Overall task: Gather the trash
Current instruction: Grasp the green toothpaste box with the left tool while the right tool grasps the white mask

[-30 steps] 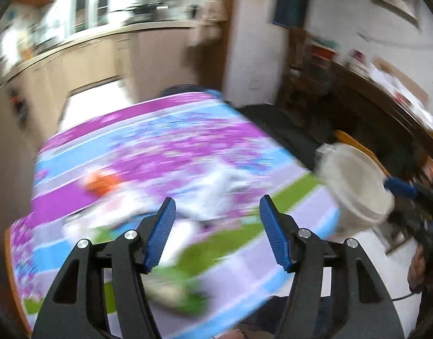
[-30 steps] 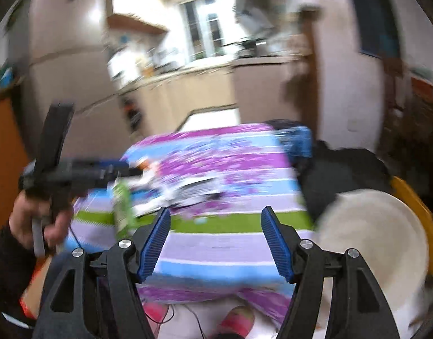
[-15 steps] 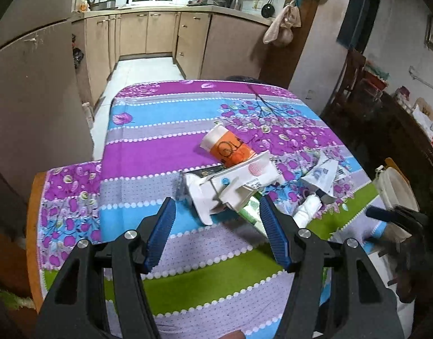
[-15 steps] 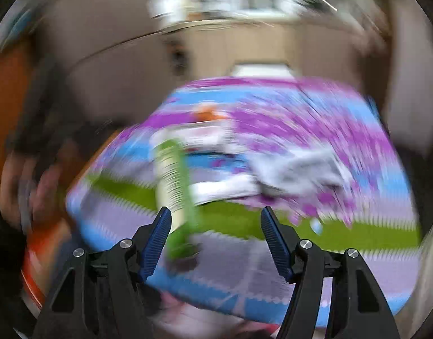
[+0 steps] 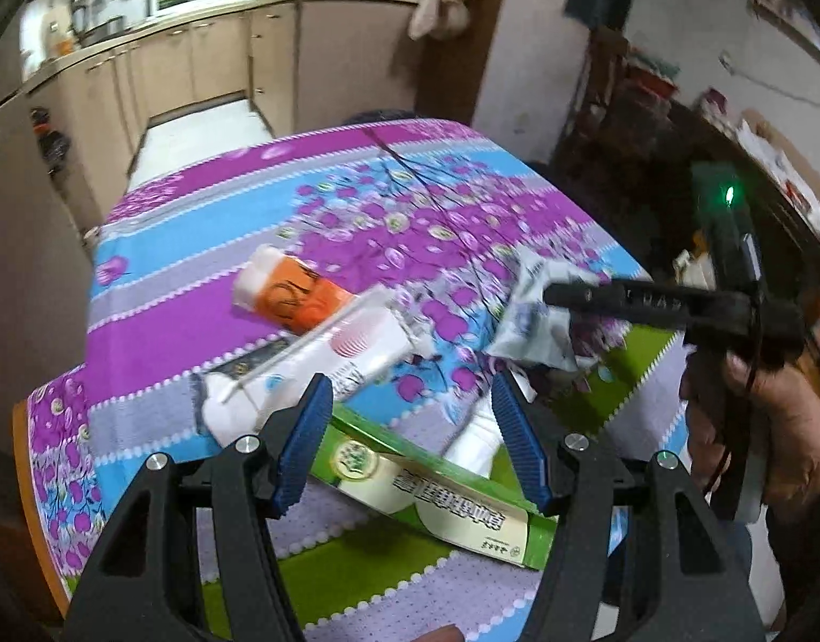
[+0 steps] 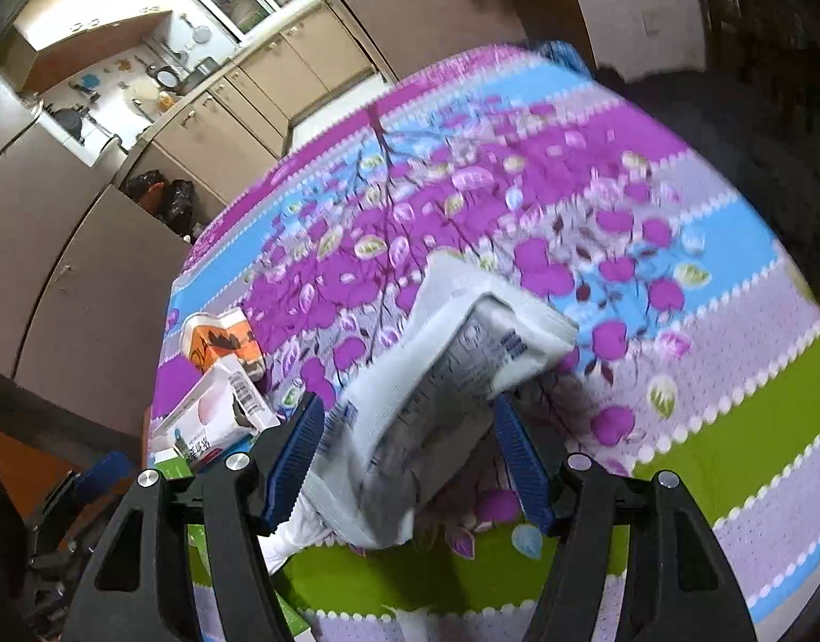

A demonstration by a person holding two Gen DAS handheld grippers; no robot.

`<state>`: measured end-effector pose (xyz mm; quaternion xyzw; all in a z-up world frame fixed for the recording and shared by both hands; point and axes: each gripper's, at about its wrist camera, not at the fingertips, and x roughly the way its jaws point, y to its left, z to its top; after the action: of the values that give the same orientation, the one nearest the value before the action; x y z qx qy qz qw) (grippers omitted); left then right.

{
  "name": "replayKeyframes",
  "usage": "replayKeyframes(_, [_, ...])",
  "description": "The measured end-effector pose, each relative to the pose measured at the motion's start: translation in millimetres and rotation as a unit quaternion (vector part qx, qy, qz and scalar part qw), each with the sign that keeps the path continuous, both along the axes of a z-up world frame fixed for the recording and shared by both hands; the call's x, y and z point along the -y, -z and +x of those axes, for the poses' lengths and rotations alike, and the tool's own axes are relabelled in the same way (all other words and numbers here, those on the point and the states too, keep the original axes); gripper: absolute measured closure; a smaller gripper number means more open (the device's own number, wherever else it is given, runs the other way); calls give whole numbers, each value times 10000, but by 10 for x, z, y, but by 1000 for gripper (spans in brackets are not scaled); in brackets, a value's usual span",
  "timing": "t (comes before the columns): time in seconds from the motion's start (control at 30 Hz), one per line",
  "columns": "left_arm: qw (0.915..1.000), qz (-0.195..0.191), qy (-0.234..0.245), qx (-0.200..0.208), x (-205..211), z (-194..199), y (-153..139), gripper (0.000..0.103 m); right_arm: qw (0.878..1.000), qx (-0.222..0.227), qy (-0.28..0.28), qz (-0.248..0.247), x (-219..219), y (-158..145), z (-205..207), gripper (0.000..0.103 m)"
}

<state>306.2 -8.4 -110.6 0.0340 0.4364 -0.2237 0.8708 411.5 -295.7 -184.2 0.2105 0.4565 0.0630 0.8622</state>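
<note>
The near edge of the table (image 5: 158, 331) is cut off behind both grippers, and the green carton (image 5: 442, 481) lies partly hidden under the left gripper (image 5: 410, 438), whose blue fingers (image 5: 303, 444) stand apart above it, gripping nothing. A white tube (image 5: 477, 441) shows only as a stub between the carton and the crumpled grey-white packet (image 6: 437, 374). That packet sits on the floral cloth toward the right side, and in the right wrist view it lies between the open fingers of the right gripper (image 6: 410, 455); the picture is smeared there, so the pads seem not to press on it, though contact on the right side cannot be ruled out. Farther back lie a white box with a pink disc (image 5: 324, 358) and, touching its far end, an orange and white wrapper (image 5: 292, 294). The person's right hand (image 5: 758, 417) shows at the edge of the left wrist view, wrapped round the gripper handle. No container is in view now; the pale bucket seen beside the table a second ago has left the frame, and both grippers have come closer to the litter, the right one having swung over from the left end of the table to the packet.
</note>
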Motion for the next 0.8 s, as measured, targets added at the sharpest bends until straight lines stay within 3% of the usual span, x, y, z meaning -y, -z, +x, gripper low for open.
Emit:
replayKeyframes(0.07, [10000,7,33,-30,-28,-7,38,44,9994,325,-83,-51,-4,-100,-104,36])
replayKeyframes(0.13, [9998,-112,-137,-57,-168,-3,47,44,9952,805,-556,-10,-103,-262,-364,38])
replayKeyframes(0.17, [9995,-234,-167,-93,-238,-2,42,44,9838,1096,-1363,-383,-320,-357,-505,39])
replayKeyframes(0.2, [9990,-375,-182,-170,-336,-6,45,44,9644,1229,-2183,-850,-546,-415,-591,39])
replayKeyframes(0.23, [9983,-482,-210,-259,-432,-7,57,44,9374,1364,-2873,-1421,-729,-442,-686,42])
replayKeyframes(0.3, [9971,-598,-268,-381,-570,-16,89,44,8777,1437,-3866,-2440,-967,-433,-787,43])
replayKeyframes(0.33, [9961,-691,-281,-476,-636,-21,114,44,8565,1376,-4191,-2681,-1024,-432,-757,45])
replayKeyframes(0.4, [9936,-879,-301,-640,-724,-45,151,44,8302,1249,-4567,-2942,-1089,-427,-648,48])
replayKeyframes(0.43, [9919,-991,-315,-724,-776,-81,181,44,8094,1179,-4794,-3180,-1140,-405,-556,49])
replayKeyframes(0.5, [9893,-1139,-380,-833,-841,-132,237,44,7902,973,-5091,-3270,-1224,-331,-416,49])
replayKeyframes(0.53, [9878,-1207,-400,-897,-864,-158,268,44,7722,901,-5320,-3354,-1295,-270,-362,50])
replayKeyframes(0.6, [9849,-1312,-370,-1063,-893,-205,361,44,7553,726,-5573,-3371,-1407,-134,-295,50])
replayKeyframes(0.67, [9863,-1170,-388,-1094,-901,-203,426,44,7380,598,-5808,-3384,-1516,2,-263,51])
replayKeyframes(0.8, [9883,-1046,-376,-1047,-1004,-32,416,44,7380,547,-5935,-3163,-1591,21,-190,51])
